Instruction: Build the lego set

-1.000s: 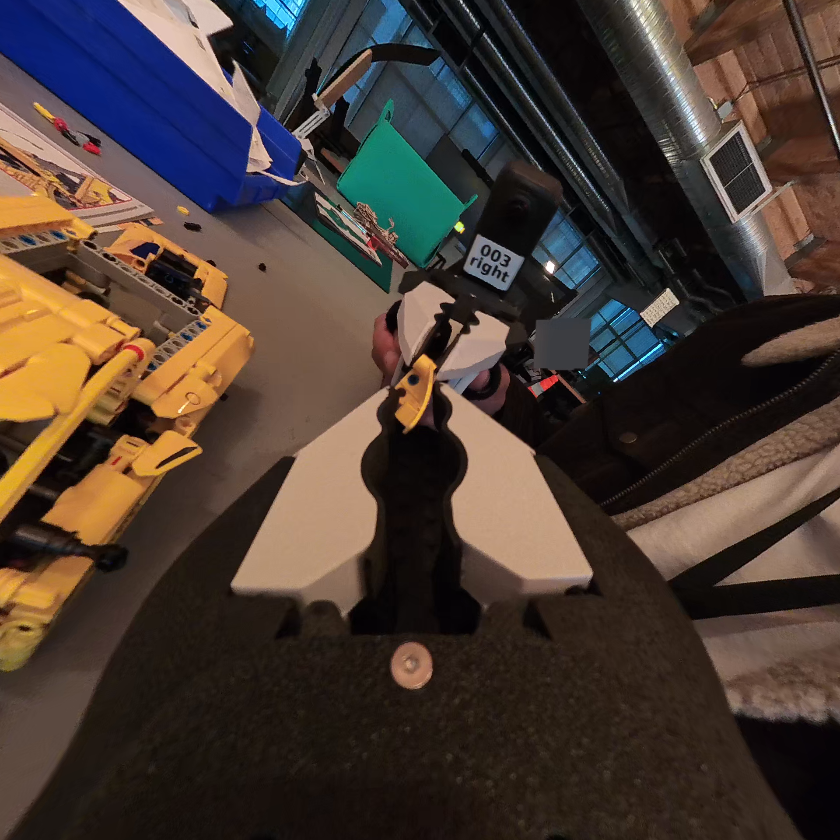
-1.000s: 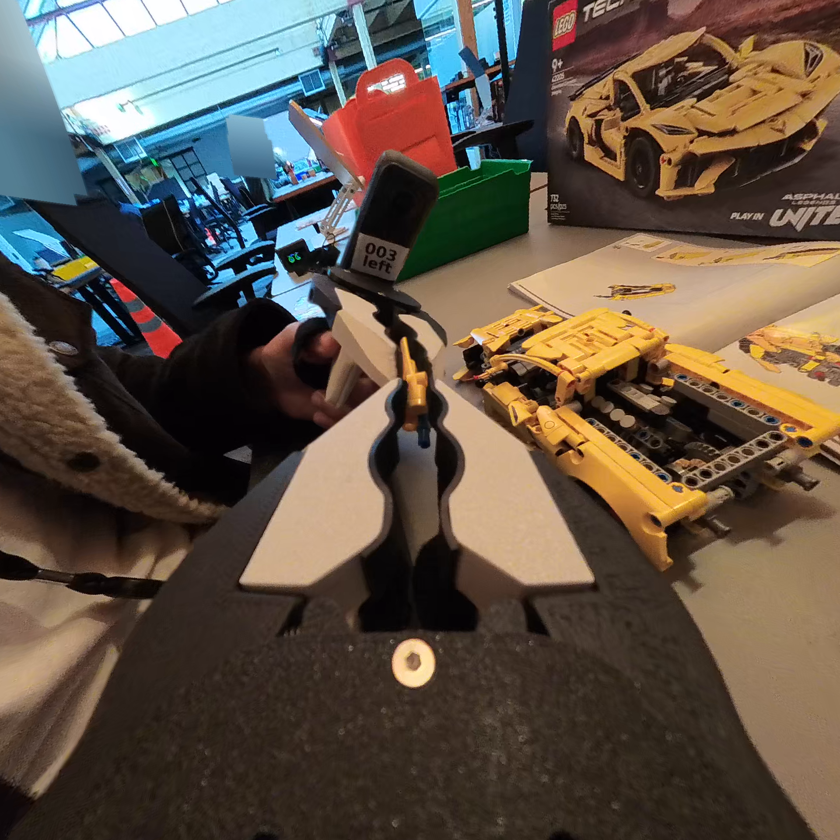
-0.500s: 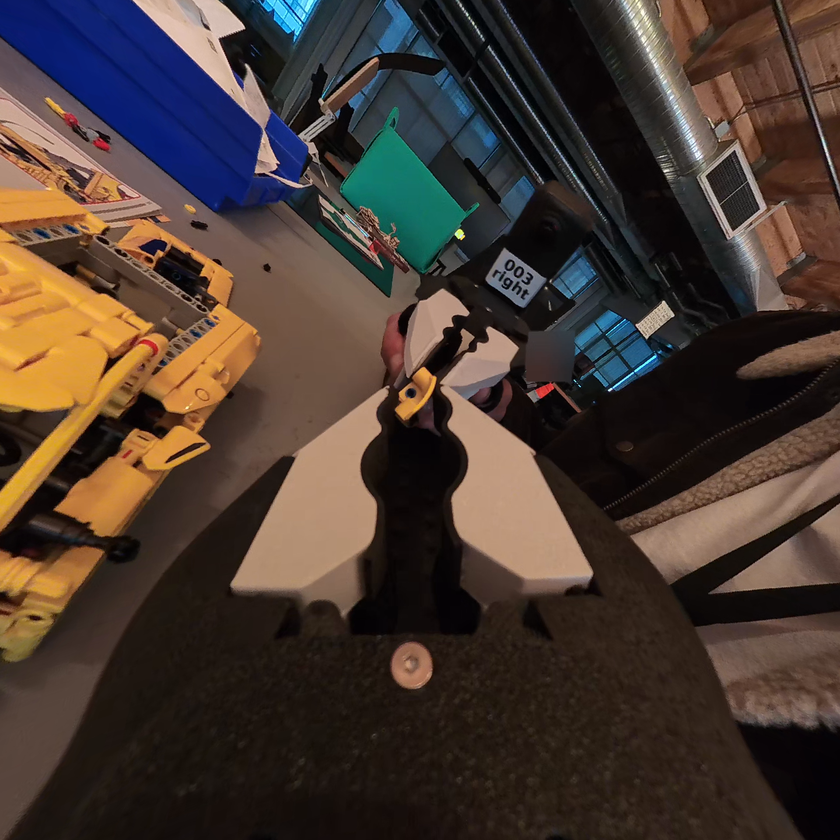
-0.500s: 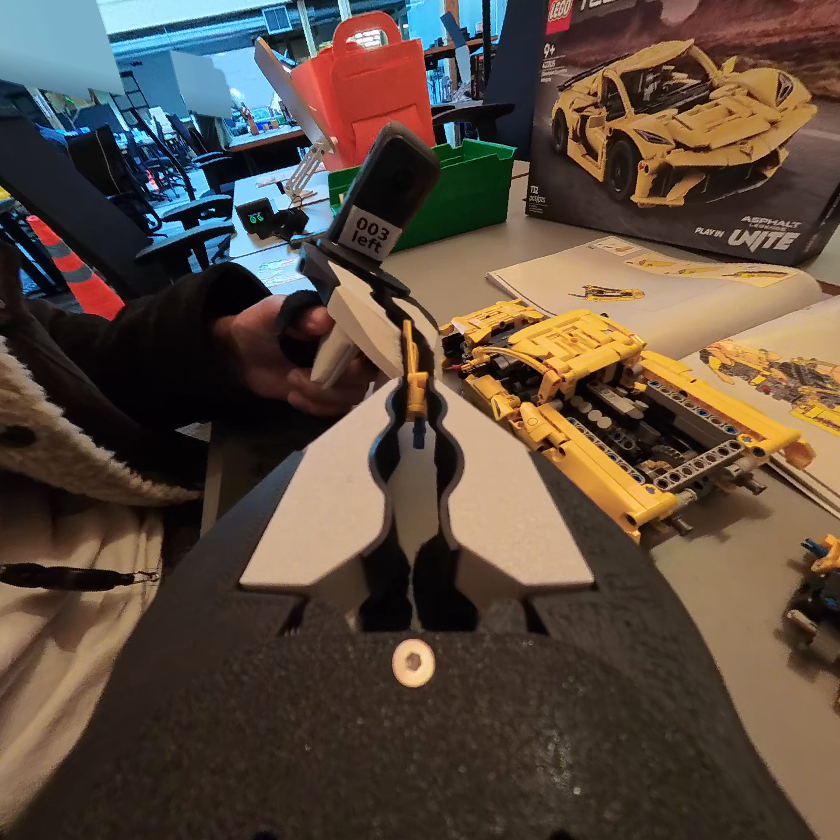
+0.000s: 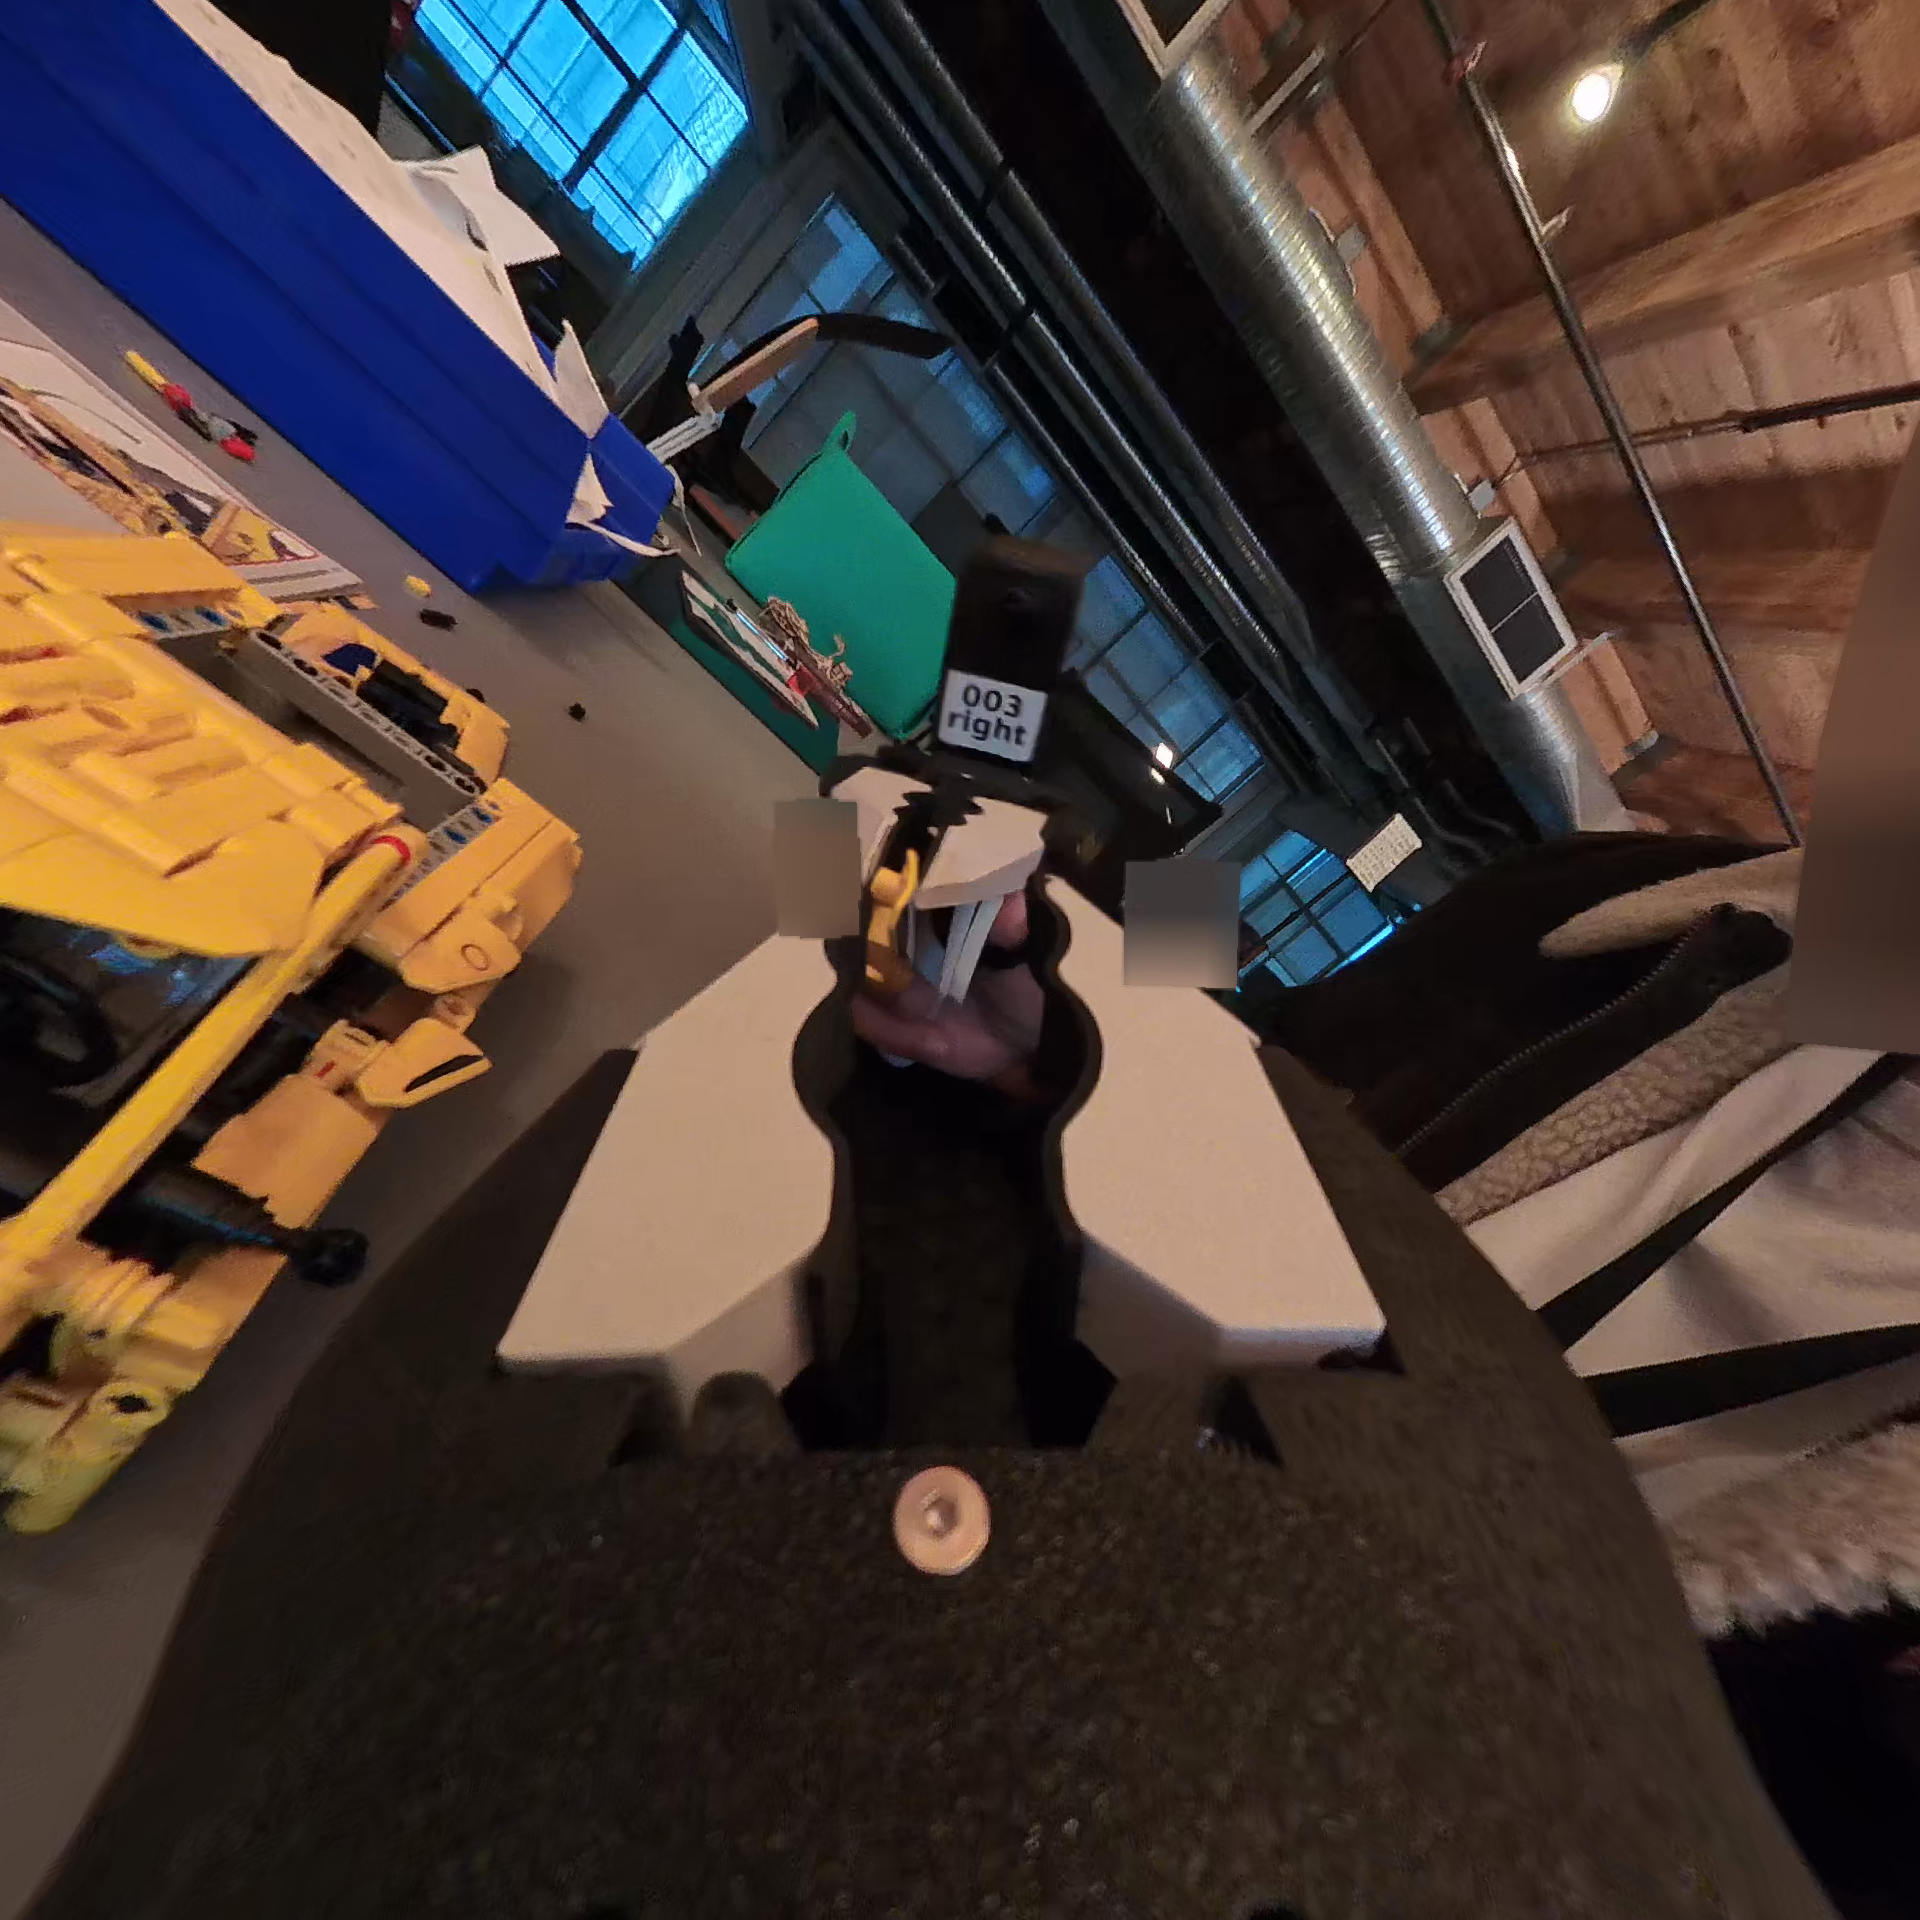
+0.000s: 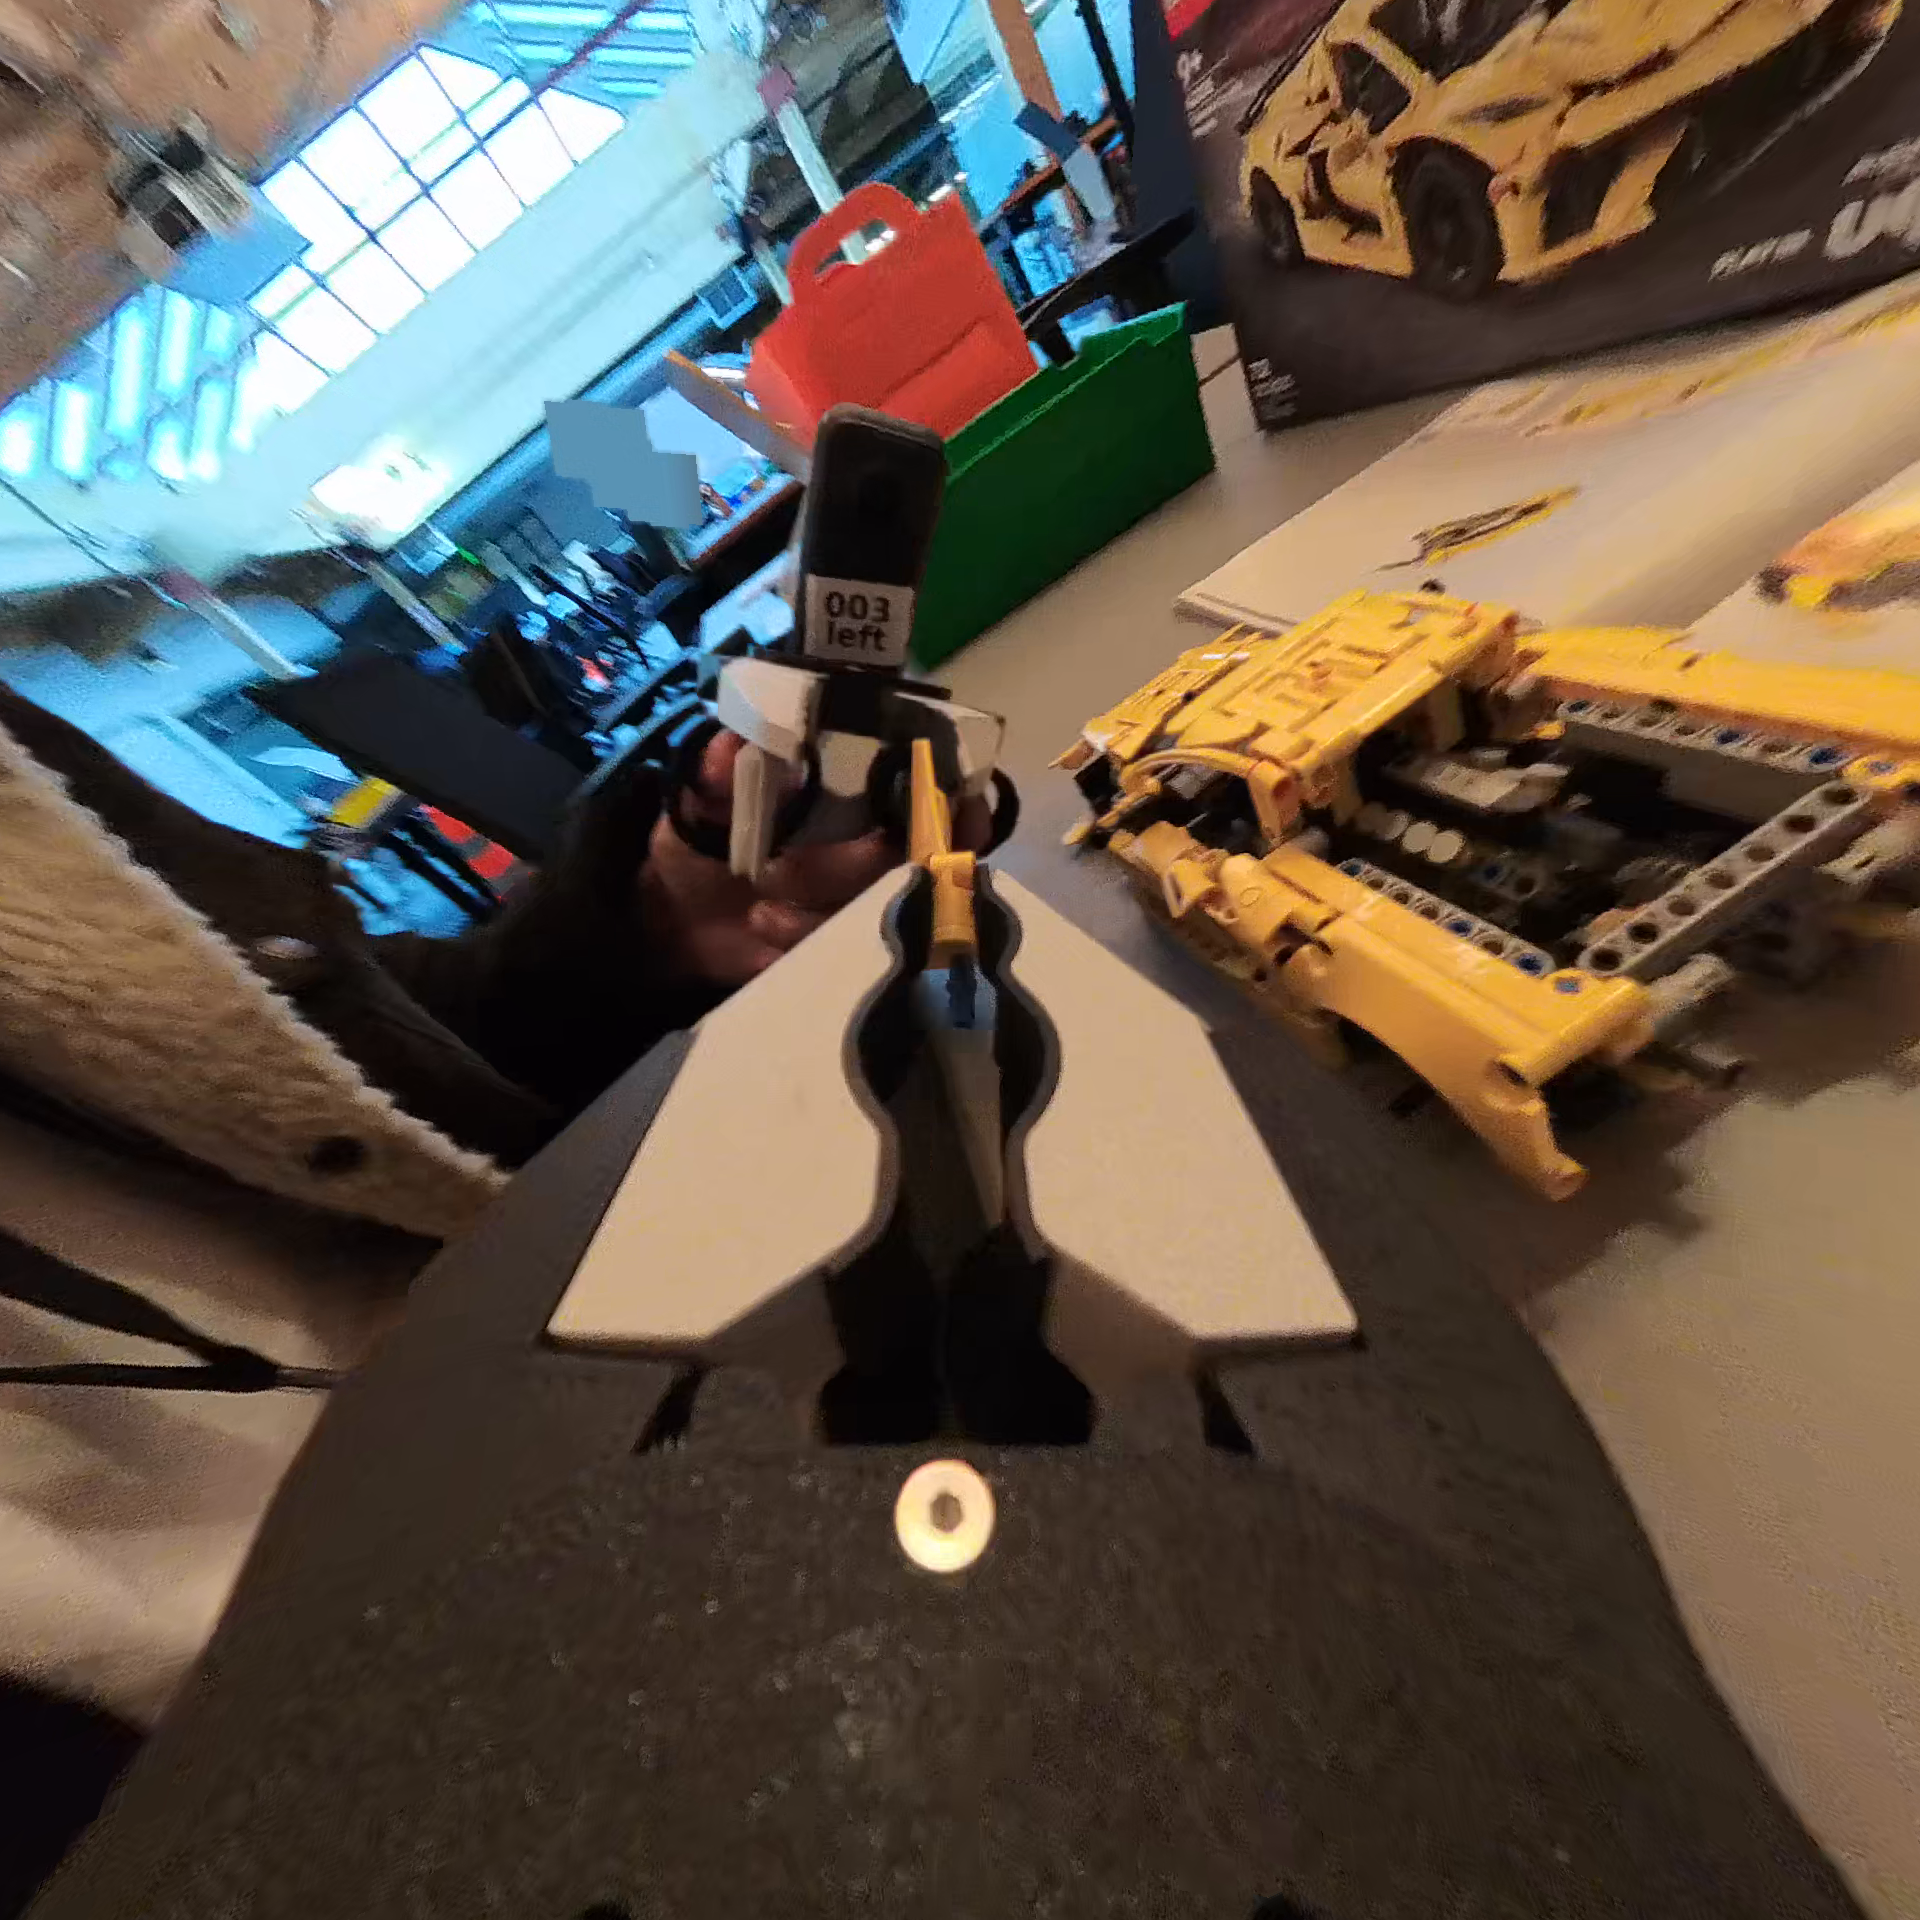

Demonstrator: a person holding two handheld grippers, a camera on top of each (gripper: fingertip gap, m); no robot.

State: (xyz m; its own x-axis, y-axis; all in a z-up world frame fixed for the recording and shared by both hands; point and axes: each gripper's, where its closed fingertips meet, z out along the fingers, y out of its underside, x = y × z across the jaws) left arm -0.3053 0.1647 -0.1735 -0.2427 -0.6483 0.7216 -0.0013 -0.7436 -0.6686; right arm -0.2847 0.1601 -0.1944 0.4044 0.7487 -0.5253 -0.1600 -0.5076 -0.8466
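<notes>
A small yellow lego piece [image 6: 943, 883] with a blue pin [image 6: 961, 997] at its near end is pinched between the tips of my right gripper [image 6: 948, 894], which is shut on it. My left gripper [image 5: 940, 925] faces it tip to tip, jaws apart, with the piece [image 5: 888, 920] at its left fingertip. The left gripper also shows in the right wrist view [image 6: 862, 790], where the piece's far end reaches it. Both are held in the air above the grey table [image 5: 644, 790]. The part-built yellow car [image 6: 1403, 831] lies on the table beside them [image 5: 208, 831].
The set's box [image 6: 1558, 156] and open instruction booklets [image 6: 1507, 520] lie behind the car. A green bin [image 6: 1070, 468] and an orange bag [image 6: 894, 322] stand at the back. A blue bin [image 5: 260, 291] and loose small pieces [image 5: 197, 405] are on the far side. A person's jacket is close by. The grippers are tip to tip, or close to it.
My left gripper has opened and let go of the yellow piece; it was shut on it before. The right gripper keeps its hold. Both views have tilted and shifted.
</notes>
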